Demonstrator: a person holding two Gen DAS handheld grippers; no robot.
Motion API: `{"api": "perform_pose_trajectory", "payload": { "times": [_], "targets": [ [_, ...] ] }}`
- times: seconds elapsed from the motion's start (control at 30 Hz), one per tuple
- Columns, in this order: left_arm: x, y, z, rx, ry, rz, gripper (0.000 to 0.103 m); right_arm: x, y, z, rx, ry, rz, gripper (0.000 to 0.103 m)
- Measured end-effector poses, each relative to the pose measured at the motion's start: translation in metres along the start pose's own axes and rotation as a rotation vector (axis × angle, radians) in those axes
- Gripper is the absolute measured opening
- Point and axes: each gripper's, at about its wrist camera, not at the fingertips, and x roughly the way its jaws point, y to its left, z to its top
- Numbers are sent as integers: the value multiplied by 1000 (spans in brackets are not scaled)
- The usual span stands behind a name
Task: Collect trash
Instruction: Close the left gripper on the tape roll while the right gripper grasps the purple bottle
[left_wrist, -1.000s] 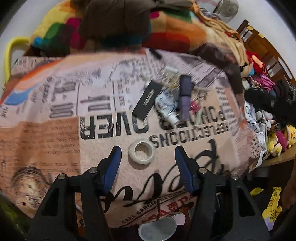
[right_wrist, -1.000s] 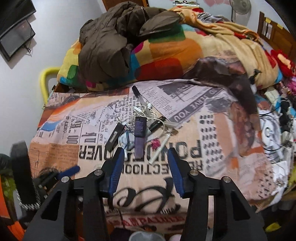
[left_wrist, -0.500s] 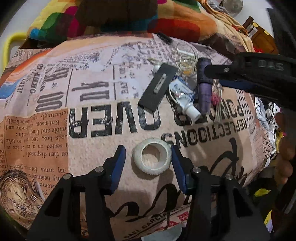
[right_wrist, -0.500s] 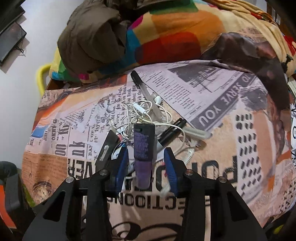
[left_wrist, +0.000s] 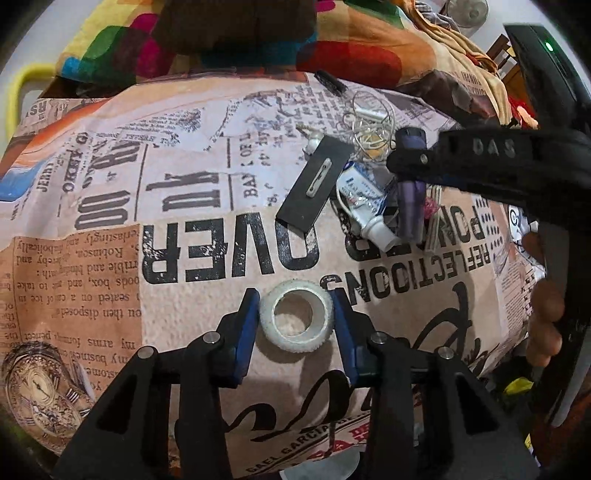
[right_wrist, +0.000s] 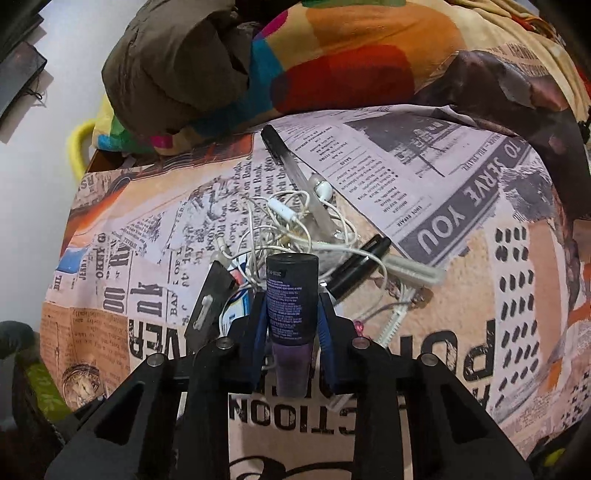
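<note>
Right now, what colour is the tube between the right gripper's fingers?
Dark purple tube with small white print, clearest in the right wrist view.

A: Purple tube (right_wrist: 291, 317) — lower end hidden behind right gripper (right_wrist: 291, 325) fingers; label print too small to read.

B: Noted; white tube (left_wrist: 364, 206) partly covered by black card (left_wrist: 314, 184); grey disc (left_wrist: 325, 469) beneath left gripper (left_wrist: 295, 321) cut off by frame edge.

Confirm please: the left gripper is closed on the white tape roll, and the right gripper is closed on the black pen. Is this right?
Not fully. The right gripper is closed on the purple tube, not the black pen, which lies apart beyond the earphones, as the right wrist view shows. The left gripper does grip the white tape roll.
</note>
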Motion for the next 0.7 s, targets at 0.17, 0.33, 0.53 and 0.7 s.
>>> {"api": "perform_pose_trajectory", "payload": {
  "times": [0.17, 0.33, 0.53, 0.7],
  "targets": [
    [-25, -7, 13, -2, -28, 9, 39, -25, -1, -5, -4, -8, 6, 24],
    [-58, -21, 26, -8, -56, 18, 39, -67, -2, -3, 4, -44, 21, 24],
    [-112, -50, 19, -7, -108, 32, 39, -134, -1, -10, -27, -102, 29, 24],
    [-165, -85, 5, -8, -159, 59, 39, -188, -4, -25, -74, -130, 42, 24]
  ]
}}
